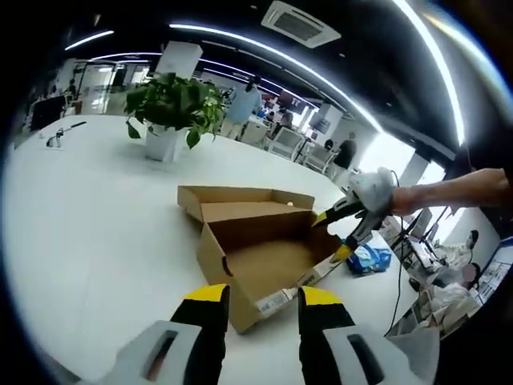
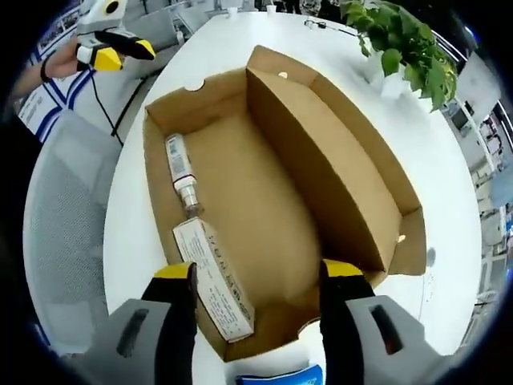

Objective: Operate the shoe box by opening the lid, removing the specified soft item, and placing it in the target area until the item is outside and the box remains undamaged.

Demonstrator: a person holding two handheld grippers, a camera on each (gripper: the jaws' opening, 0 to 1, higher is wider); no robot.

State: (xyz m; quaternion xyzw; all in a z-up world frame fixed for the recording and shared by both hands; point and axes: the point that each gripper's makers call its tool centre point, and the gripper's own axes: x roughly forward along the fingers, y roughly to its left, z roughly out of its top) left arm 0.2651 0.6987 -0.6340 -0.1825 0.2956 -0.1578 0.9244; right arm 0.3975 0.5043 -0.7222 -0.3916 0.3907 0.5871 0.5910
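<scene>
Presently catalogued: one cardboard shoe box [image 1: 260, 269], lid [image 1: 240, 202] already folded back flat, standing on a round white surface [image 1: 88, 233]. Inside, seen in the right gripper view, a small bottle [image 2: 181, 171] and a labelled carton [image 2: 214, 279] lie along one wall; the floor otherwise bare. Soft item: a blue-and-white pouch [image 1: 369, 258] on the surface just beside the box, apparently already outside it; whether that spot is the target area cannot be told. Handling, by judgement: light, limp, likely slippery film, best pinched at a gathered edge. Left gripper [image 1: 260, 298] fingers released, nothing between them, near the box's front corner. Right gripper [image 2: 256, 277] fingers likewise released, poised over the box mouth. Cardboard walls thin, easily creased. A potted plant [image 1: 172, 112] stands well apart; open room all around.
</scene>
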